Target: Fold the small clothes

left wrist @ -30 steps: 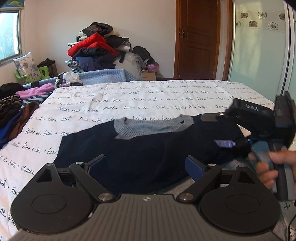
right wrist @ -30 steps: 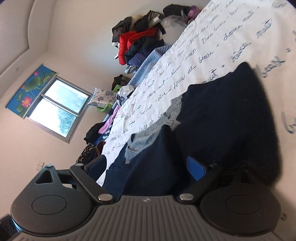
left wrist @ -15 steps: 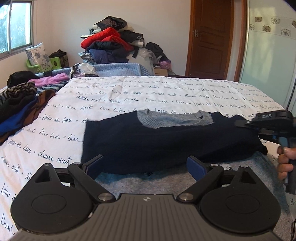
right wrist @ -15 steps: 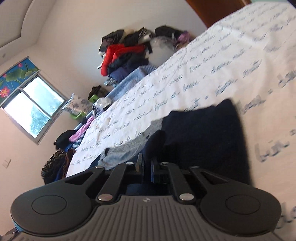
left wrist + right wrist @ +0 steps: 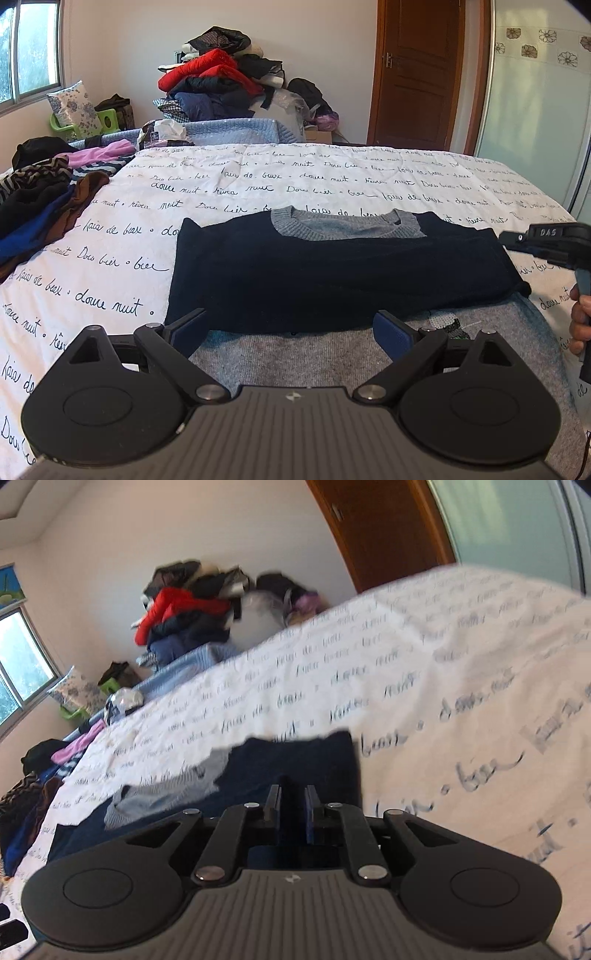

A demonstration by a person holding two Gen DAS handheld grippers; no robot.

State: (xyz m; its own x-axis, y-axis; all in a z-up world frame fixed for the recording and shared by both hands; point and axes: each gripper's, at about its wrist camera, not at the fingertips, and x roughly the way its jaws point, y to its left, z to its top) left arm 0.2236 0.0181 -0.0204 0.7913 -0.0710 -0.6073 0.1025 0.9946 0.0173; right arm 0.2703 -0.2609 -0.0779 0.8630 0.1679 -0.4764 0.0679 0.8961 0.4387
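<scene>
Sweater (image 5: 343, 273) on bed (image 5: 258, 184), sleeves folded in, bottom half left to fold | my left hand-held gripper (image 5: 291, 328) jaws apart, empty | my right hand-held gripper (image 5: 293, 805) nearly together, opening, nothing visibly pinched.

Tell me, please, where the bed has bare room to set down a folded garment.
The white script-printed bedspread lies bare between the navy and grey sweater and the far edge, also toward the sliding door. The left edge is crowded with heaped dark clothes.
</scene>
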